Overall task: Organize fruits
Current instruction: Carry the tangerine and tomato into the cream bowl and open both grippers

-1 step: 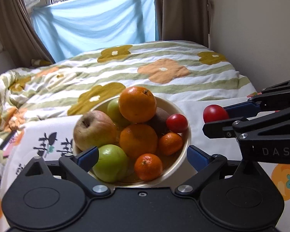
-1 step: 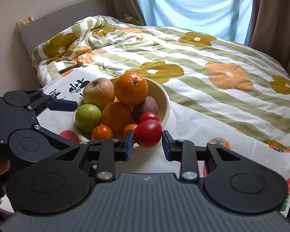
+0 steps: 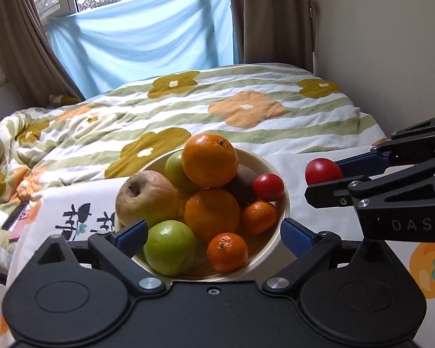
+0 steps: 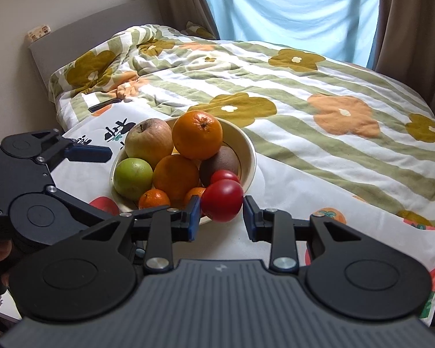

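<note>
The left claw (image 3: 213,236) is opening, its jaws either side of the near rim of the fruit bowl (image 3: 284,203) on the bed, gripping nothing; right of the bowl, the right claw (image 4: 221,213) stays clamped on a red tomato (image 4: 221,204), probably bound for the pile.

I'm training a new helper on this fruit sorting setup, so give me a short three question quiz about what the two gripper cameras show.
1. True or false: the right gripper holds a green apple.
2. Which fruit sits highest in the bowl? A) large orange B) red tomato C) kiwi
3. Fill in: the left gripper's jaws hold ____.

Key:
1. False. It holds a red tomato.
2. A, the large orange tops the pile.
3. Nothing; the jaws are opening, either side of the bowl's near rim.
</note>
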`<state>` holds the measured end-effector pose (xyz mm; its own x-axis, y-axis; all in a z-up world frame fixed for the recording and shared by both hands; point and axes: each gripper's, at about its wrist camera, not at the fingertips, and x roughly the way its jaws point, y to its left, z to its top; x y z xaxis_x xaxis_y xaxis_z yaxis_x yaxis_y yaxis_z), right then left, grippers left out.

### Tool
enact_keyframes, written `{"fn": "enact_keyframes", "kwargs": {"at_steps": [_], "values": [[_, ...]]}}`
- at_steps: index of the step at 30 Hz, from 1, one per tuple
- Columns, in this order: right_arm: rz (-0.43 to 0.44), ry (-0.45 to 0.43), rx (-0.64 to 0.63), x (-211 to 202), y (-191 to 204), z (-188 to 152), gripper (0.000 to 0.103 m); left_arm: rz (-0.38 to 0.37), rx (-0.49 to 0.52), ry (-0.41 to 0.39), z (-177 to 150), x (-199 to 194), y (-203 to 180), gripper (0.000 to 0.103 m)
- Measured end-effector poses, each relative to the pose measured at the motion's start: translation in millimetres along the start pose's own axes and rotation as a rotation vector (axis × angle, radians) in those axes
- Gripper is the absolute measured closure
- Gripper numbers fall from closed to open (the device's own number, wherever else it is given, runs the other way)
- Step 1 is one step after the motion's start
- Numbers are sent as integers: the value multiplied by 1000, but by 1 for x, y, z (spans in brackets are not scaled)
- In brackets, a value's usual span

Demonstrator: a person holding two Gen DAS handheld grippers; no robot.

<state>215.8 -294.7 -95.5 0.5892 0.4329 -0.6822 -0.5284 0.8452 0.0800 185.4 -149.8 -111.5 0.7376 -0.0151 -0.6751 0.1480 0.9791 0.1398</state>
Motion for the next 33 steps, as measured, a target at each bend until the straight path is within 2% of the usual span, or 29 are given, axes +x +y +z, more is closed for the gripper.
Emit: {"fn": "enact_keyframes", "kwargs": {"at_steps": [8, 19, 29, 31, 33], "values": [[33, -7, -19, 4, 11, 10, 57, 45, -10, -14, -1, -22, 19, 3], [82, 21, -40, 33, 35, 12, 57, 88, -87, 48, -29, -33, 49, 3], [85, 39, -62, 50, 35, 10, 56, 98, -122, 64, -36, -35, 53, 3], [81, 40, -70, 52, 36, 10, 55, 100, -127, 64, -36, -35, 52, 3], [81, 43, -77, 54, 38, 9, 40, 103, -129, 67, -37, -34, 54, 3]]}}
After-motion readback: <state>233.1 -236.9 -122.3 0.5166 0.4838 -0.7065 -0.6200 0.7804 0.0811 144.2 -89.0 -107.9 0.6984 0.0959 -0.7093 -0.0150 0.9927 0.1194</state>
